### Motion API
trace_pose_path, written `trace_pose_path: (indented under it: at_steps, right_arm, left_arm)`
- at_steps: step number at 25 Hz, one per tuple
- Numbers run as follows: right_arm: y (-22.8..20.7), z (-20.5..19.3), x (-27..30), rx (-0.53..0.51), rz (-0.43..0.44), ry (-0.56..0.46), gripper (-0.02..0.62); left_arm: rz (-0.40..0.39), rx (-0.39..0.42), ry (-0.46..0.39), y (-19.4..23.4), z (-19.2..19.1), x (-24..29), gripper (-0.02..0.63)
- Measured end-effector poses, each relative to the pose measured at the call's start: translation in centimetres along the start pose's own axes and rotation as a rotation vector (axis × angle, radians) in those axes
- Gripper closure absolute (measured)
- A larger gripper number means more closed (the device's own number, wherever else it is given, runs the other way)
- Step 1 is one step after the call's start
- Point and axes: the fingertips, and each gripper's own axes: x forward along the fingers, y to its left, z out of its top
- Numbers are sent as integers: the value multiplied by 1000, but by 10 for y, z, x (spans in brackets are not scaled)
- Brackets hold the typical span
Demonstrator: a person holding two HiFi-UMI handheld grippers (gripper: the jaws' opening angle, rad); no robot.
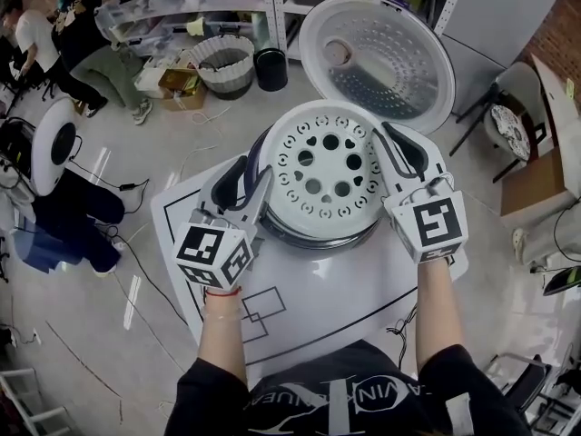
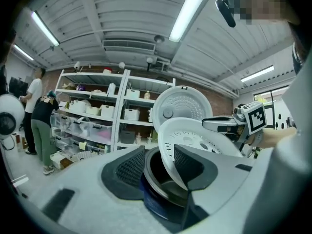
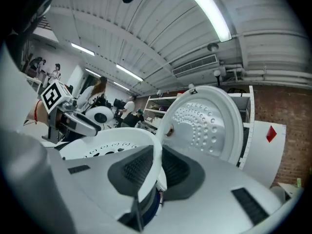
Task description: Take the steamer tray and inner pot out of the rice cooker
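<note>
— On the surface (image 1: pixel 336 302), at the open cooker (image 2: pixel 153 206), which step is being worked?
— The first: the tray (image 1: pixel 327 166) is being taken out. It is tipped, with its right edge raised above the pot (image 2: pixel 155 178) and its left edge low by the pot's rim. Whether it touches there cannot be told. The lid (image 1: pixel 381 48) is stood open behind.
— How is the tray held?
— By the right hand-held gripper (image 3: pixel 156 167) alone. Its jaws are drawn close together, and the tray's rim is pinched between the pads. The left hand-held gripper (image 2: pixel 158 162) is spread wide. The tray's left edge and the pot's rim are seen between its jaws, but neither is pressed by a pad, so nothing is gripped there.
— And the pot?
— It is seated in the cooker and not yet taken up, so most of the task is judged to remain.
— What is called for next?
— Probably the tray is to be lifted clear of the pot, kept from slipping out of a one-sided pinch, and set down on the surface beside the cooker. A second grip from the left could be used to level it. For that, the wide jaws would have to be closed on the tray's rim only, without the pot's rim being caught. After that, the pot's rim is to be gripped and the pot drawn straight up.
</note>
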Motion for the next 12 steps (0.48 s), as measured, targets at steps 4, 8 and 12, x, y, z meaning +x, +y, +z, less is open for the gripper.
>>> trace_pose_path:
  at_steps: [4,8,12]
  right_arm:
    - [-2,4,-8,8,2,-43,541]
    - [2,7,-9,41,23,-61,541]
    - [4,6,-13,148,68,-82,541]
  left_arm:
    - [-55,-20,27,-14,2,7,445]
    - [-29,-9,79,-17,-3,7,503]
    - [-3,-46,39,-15,1,0,522]
